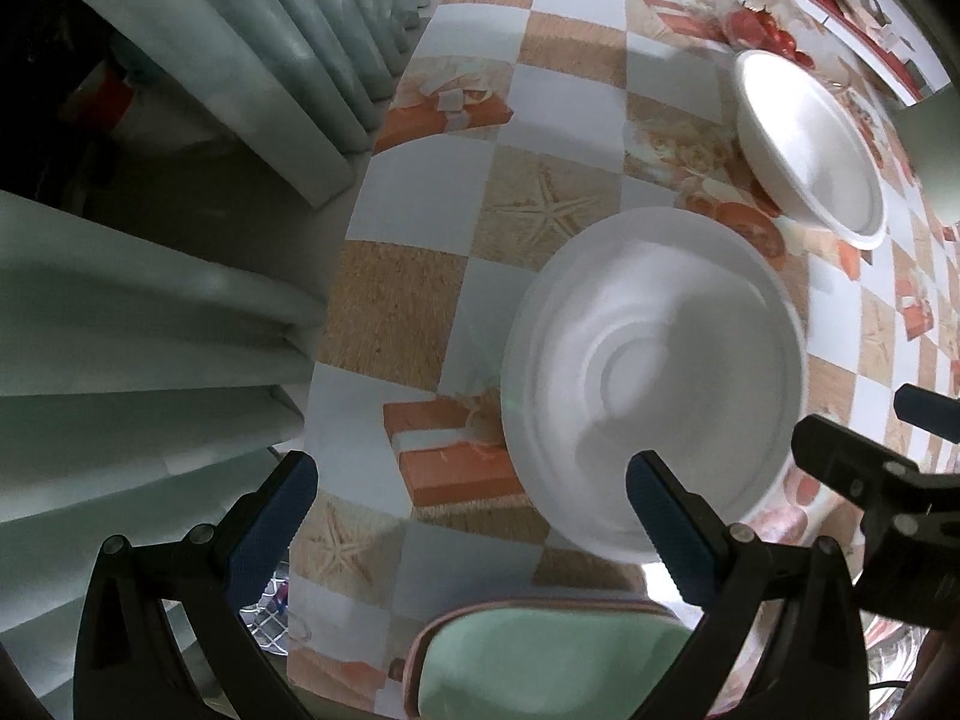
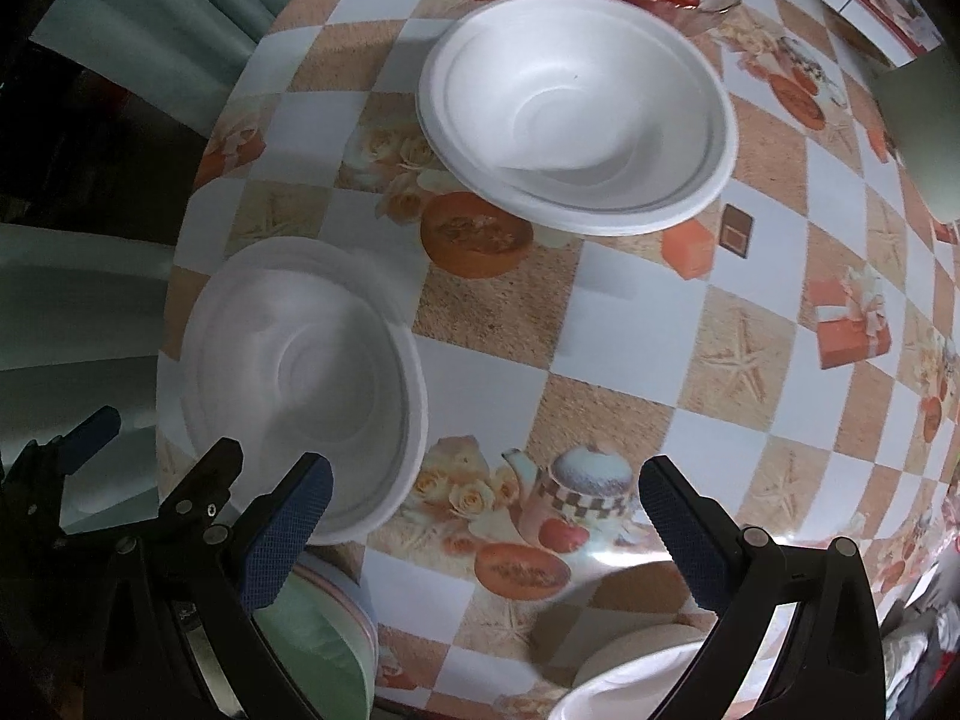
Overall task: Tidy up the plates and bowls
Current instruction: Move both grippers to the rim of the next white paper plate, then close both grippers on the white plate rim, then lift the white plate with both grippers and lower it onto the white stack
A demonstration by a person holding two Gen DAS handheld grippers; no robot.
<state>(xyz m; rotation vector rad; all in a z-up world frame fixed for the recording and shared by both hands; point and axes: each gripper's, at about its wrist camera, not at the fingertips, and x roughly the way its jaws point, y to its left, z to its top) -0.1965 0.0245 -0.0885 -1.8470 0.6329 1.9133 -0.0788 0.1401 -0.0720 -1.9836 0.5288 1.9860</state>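
Both hand-held grippers, left [image 1: 471,516] and right [image 2: 486,516], hang released over the worktop [image 2: 630,348]; one white bowl [image 2: 300,384] lower left, stacked bowls [image 2: 576,108] top centre

No text, label, brand or number can be read in either view; the surface [image 2: 624,312] bears only printed pictures.

Left gripper [image 1: 471,522]: your jaws stand wide apart, empty.
Right gripper [image 2: 483,531]: likewise spread, nothing held.
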